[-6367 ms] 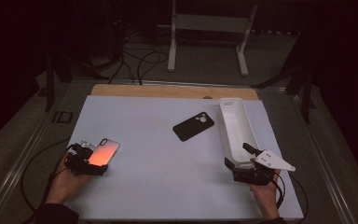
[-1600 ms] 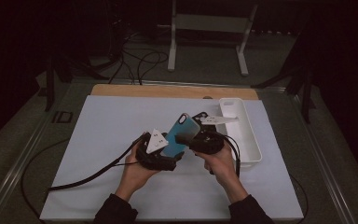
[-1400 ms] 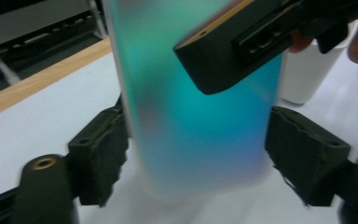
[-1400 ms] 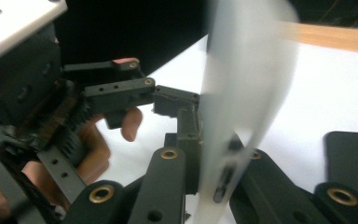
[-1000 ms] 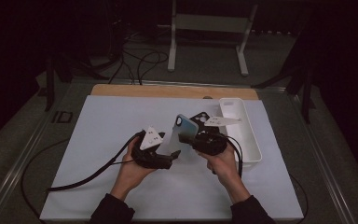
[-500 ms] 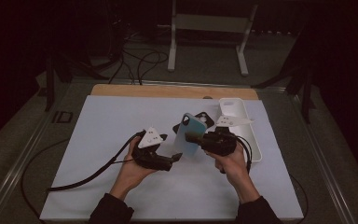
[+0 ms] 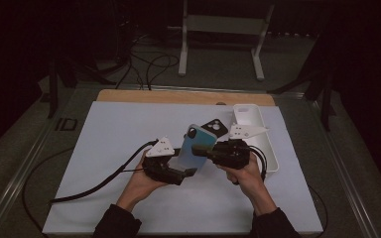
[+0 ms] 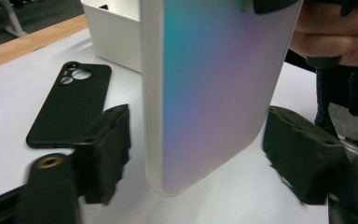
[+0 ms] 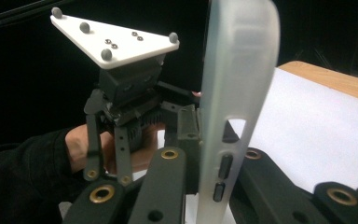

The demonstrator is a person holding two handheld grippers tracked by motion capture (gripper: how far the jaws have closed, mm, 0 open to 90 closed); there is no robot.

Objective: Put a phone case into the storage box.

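The right claw pinches the unmarked iridescent phone case upright between the left claw's spread jaws.

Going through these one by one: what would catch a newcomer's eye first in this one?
The iridescent phone case, held upright above the middle of the white mat between the left gripper and the right gripper, whose jaws clamp its edge. Behind it a black phone case lies flat on the mat, beside a white tray.
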